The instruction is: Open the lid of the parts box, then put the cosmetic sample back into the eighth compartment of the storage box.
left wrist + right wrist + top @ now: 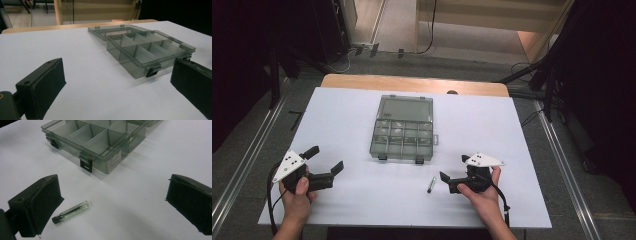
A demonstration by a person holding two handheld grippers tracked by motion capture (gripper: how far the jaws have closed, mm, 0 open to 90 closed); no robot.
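The box (402, 134), smoky clear plastic with its lid folded back flat, sits near the middle of the worktop (512, 130), set back from the near edge, its two black latches facing the person. The compartments that can be seen hold nothing. A small vial (431, 184) with a black cap lies flat on the bare sheet, in front of the box's near right corner and apart from it.

The right tool (454, 169) is held low just right of the vial, jaws spread wide and gripping nothing; in the right gripper view the vial (71, 212) lies close beside the left jaw, not touching. The left tool (326, 159) rests near the worktop's left front corner, jaws also wide apart and empty, aimed toward the box (147, 48) across open sheet.

Broad free surface runs on both sides of the box and along the front edge between the hands
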